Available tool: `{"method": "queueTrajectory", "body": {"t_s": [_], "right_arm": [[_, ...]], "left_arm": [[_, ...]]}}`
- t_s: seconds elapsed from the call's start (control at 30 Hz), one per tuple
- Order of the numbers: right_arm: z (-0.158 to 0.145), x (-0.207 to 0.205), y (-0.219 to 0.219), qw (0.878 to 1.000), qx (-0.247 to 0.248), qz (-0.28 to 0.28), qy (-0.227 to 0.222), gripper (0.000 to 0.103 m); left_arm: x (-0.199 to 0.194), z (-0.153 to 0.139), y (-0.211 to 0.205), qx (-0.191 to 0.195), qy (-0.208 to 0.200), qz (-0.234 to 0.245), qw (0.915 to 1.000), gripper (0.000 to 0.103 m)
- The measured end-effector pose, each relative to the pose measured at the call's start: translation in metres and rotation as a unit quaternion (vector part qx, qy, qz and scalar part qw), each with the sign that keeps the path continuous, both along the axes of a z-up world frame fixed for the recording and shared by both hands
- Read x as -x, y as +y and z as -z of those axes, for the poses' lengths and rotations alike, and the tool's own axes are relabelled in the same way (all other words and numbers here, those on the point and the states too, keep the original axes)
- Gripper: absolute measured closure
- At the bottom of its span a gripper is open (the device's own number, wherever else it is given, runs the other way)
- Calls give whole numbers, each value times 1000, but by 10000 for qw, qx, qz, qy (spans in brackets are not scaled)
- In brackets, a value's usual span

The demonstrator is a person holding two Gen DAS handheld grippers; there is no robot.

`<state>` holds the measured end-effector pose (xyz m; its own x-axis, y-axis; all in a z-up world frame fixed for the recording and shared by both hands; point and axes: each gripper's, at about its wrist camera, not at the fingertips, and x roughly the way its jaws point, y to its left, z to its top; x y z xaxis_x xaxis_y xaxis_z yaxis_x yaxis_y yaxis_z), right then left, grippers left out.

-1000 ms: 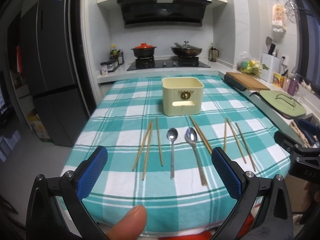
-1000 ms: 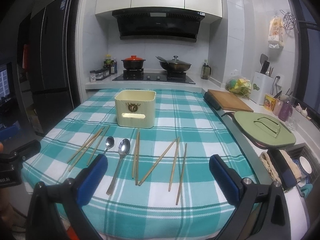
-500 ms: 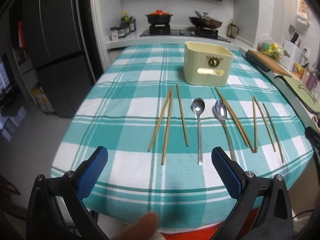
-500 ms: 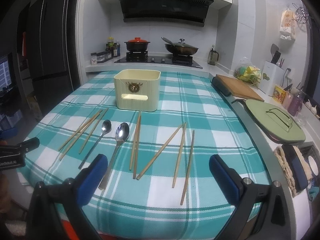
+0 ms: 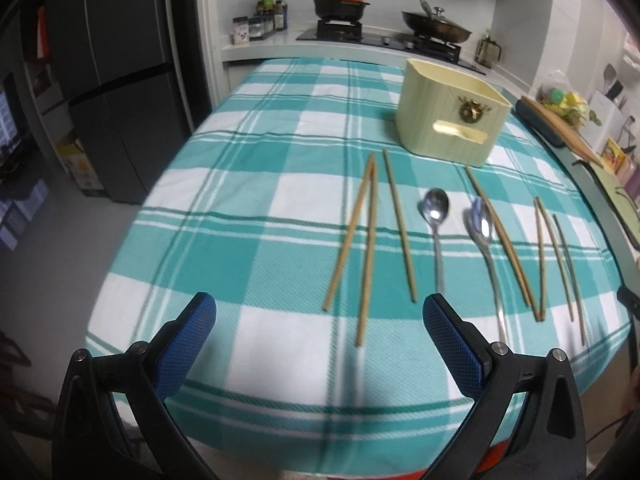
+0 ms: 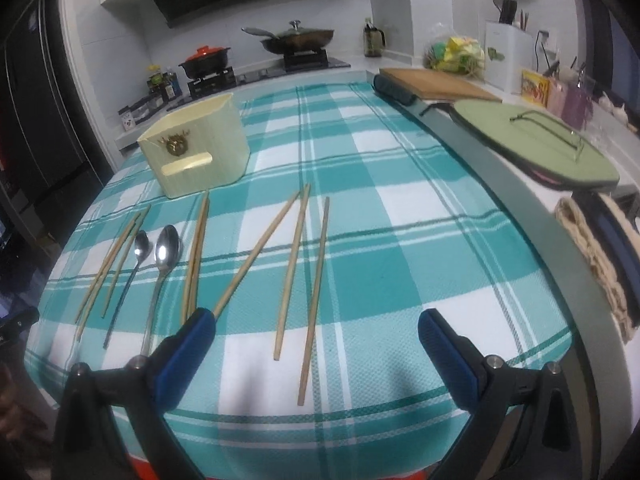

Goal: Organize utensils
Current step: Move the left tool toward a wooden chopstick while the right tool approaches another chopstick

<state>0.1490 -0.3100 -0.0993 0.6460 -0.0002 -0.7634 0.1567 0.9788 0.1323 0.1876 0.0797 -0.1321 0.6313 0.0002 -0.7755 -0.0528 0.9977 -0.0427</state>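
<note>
Several wooden chopsticks and two metal spoons lie in a row on the teal checked tablecloth [image 5: 248,248]. A cream utensil box [image 5: 452,120] stands behind them; it also shows in the right wrist view [image 6: 200,152]. My left gripper [image 5: 320,320] is open and empty, low over the near ends of the left chopsticks [image 5: 370,248], with the small spoon [image 5: 436,224] and large spoon [image 5: 482,232] to the right. My right gripper [image 6: 312,332] is open and empty over the near ends of the right chopsticks [image 6: 316,288].
A counter along the table's right edge carries a wooden cutting board [image 6: 436,82] and a green lid [image 6: 532,140]. The stove with a red-lidded pot [image 5: 340,4] and a wok [image 5: 436,28] is at the back. A dark fridge [image 5: 108,80] stands left.
Both grippers have moved forward and down toward the table. The left now points at the left chopsticks, the right has tilted and come close over the right chopsticks. Both stay open.
</note>
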Motion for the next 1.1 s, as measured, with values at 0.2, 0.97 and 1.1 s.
{"method": "queueTrajectory", "body": {"t_s": [0.2, 0.97, 1.1], "right_arm": [[18, -8, -9, 9987, -338, 3, 368, 14], [29, -1, -18, 9960, -697, 325, 465, 15], [29, -5, -15, 9965, -647, 253, 475, 15]], "left_arm": [[-37, 0, 24, 198, 73, 214, 9995, 0], [-148, 83, 2, -748, 979, 1186, 9853, 0], [-153, 84, 4, -726, 1008, 1227, 9846, 0]]}}
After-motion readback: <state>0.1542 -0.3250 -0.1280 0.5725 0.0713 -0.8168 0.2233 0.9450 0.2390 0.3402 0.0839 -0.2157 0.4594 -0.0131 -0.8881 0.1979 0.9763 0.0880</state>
